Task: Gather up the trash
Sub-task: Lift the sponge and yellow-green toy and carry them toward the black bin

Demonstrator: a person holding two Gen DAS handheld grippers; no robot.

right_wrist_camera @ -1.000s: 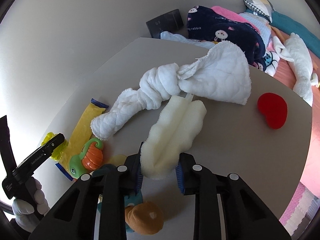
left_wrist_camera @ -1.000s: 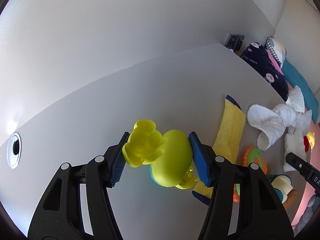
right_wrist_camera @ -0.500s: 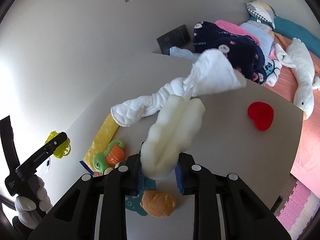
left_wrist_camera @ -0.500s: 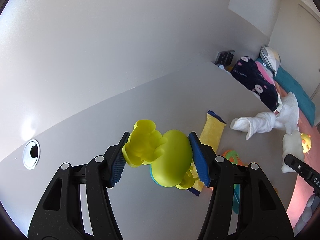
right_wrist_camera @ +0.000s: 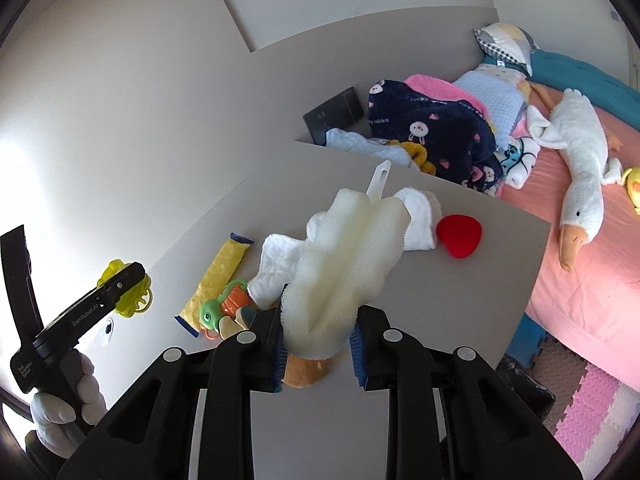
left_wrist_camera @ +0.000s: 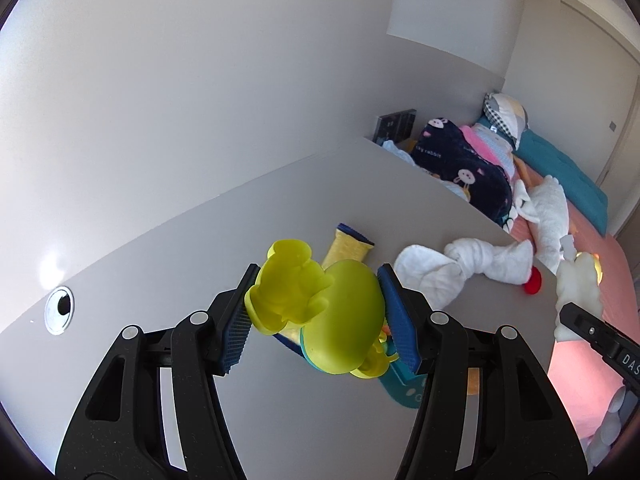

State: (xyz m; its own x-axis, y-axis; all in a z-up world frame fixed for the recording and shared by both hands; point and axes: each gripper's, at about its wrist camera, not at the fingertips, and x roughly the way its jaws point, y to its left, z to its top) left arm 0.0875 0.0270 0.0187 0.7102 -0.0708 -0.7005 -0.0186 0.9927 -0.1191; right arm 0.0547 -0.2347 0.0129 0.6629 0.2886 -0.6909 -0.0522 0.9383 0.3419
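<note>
My left gripper [left_wrist_camera: 318,318] is shut on a yellow-green rubber toy [left_wrist_camera: 320,310] and holds it well above the grey table [left_wrist_camera: 200,264]. From the right wrist view the same toy [right_wrist_camera: 128,292] sticks out past that gripper at the far left. My right gripper [right_wrist_camera: 318,342] is shut on a cream sponge brush [right_wrist_camera: 344,264] with a white plastic handle, lifted over the table [right_wrist_camera: 440,320]. A yellow wrapper with blue ends [right_wrist_camera: 218,274] lies flat on the table below.
On the table lie a knotted white towel [left_wrist_camera: 460,266], a red heart cushion [right_wrist_camera: 458,236], a green-and-orange rattle [right_wrist_camera: 224,308] and a brown plush [right_wrist_camera: 304,372]. A round cable hole [left_wrist_camera: 59,309] sits left. Behind the table is a bed with blankets and a plush goose [right_wrist_camera: 576,160].
Both grippers have risen away from the table with their loads still held. The table items look smaller and lower in both views, and more of the bed and wall shows.
</note>
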